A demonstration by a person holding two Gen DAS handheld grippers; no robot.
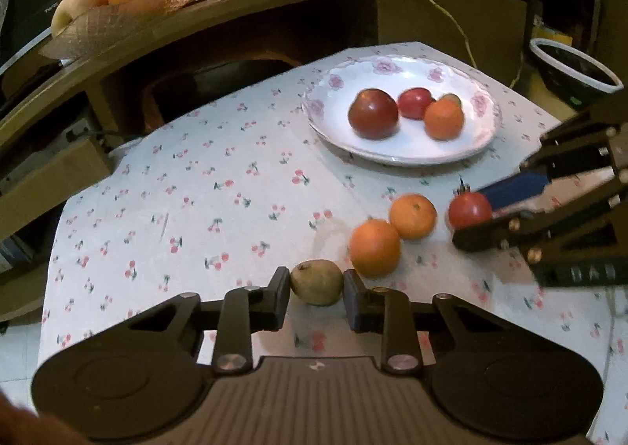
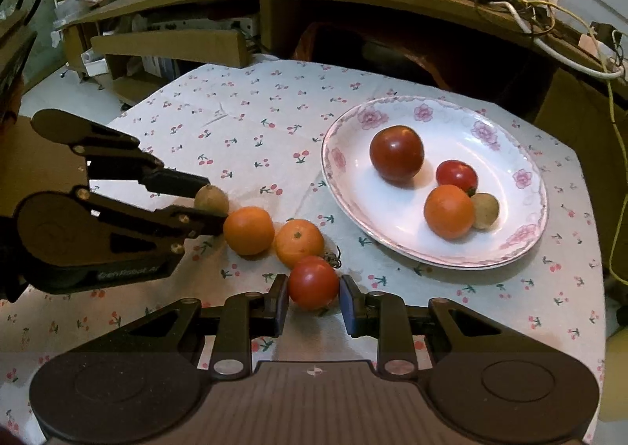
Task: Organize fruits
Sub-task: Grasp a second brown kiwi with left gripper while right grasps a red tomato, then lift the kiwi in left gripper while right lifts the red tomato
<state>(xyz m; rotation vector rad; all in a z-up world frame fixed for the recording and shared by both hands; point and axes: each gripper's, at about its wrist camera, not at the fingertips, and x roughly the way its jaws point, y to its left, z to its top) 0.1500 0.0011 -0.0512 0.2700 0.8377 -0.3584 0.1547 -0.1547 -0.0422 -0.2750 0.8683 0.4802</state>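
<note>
On the near edge of the cherry-print tablecloth, four loose fruits lie in a row short of the flowered plate, which already carries four pieces. The left gripper has its fingers against both sides of a small brown-green fruit, seemingly clamped on it, though whether it is lifted I cannot tell. The right gripper brackets a red tomato, left pad touching, right pad perhaps a hair off. Two oranges sit touching between them. The tomato is light, smooth-skinned and soft, easily bruised, with a stalk on its far side; it wants a gentle squeeze across its widest middle. The brown fruit looks firmer and rougher, less likely to slip.
</note>
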